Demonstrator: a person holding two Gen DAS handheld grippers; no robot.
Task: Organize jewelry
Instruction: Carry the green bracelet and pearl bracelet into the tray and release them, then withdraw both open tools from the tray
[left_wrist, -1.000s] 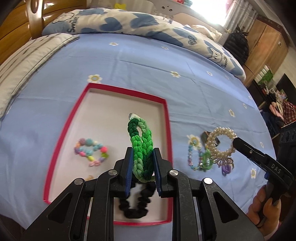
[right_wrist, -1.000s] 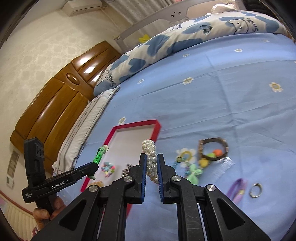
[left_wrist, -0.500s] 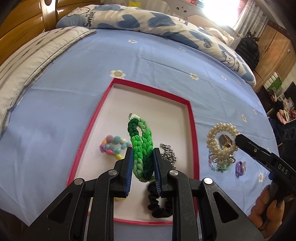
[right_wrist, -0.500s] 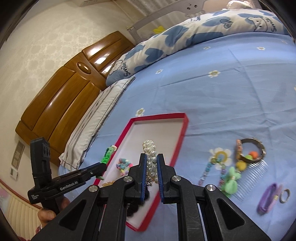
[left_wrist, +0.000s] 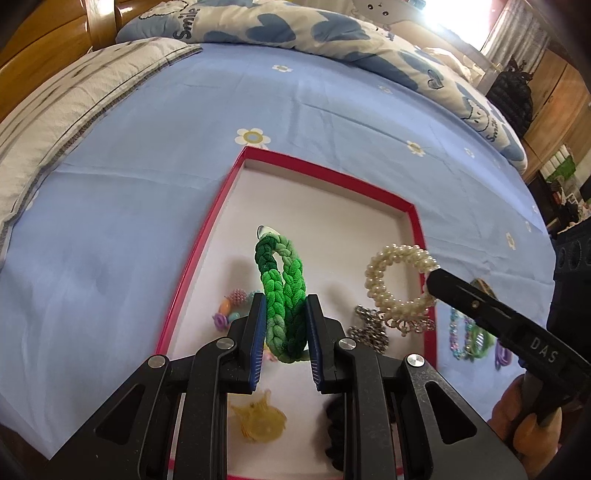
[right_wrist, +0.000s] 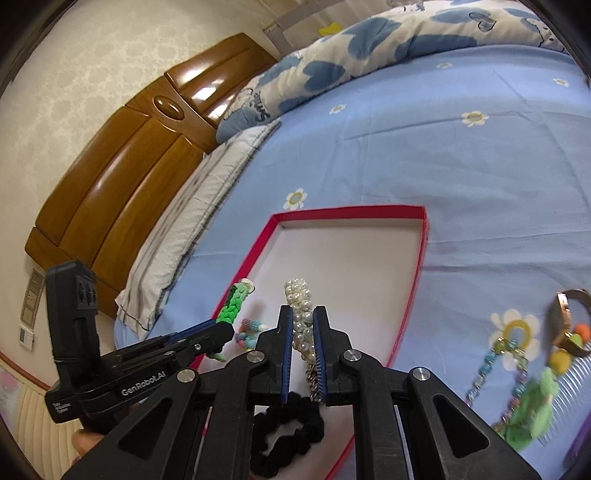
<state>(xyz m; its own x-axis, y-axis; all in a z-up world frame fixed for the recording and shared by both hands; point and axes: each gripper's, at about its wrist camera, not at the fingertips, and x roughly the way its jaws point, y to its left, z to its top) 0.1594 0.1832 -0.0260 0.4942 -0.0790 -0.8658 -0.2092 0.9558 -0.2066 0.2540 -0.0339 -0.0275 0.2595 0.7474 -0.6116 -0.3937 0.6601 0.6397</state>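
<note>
Both in transit over the red tray (left_wrist: 207, 236): my left gripper (left_wrist: 284, 332) clamps the green braid (left_wrist: 284, 291), right gripper (right_wrist: 303, 345) clamps the pearl bracelet (right_wrist: 301, 314). Tray already holds the black scrunchie (right_wrist: 284, 428) and bead bracelet (left_wrist: 231, 310). Bead chain (right_wrist: 495, 365) and bangle (right_wrist: 570, 317) remain on the sheet.

You've got a green-ombre braided band (left_wrist: 284, 291), white pearl bracelet (left_wrist: 397, 284), red-rimmed tray (left_wrist: 332, 177) with white floor, black scrunchie (right_wrist: 284, 432), translucent yellow clip (left_wrist: 258, 419), light-blue daisy-print sheet (left_wrist: 147, 184), and a white, blue-heart quilt (left_wrist: 295, 29).
</note>
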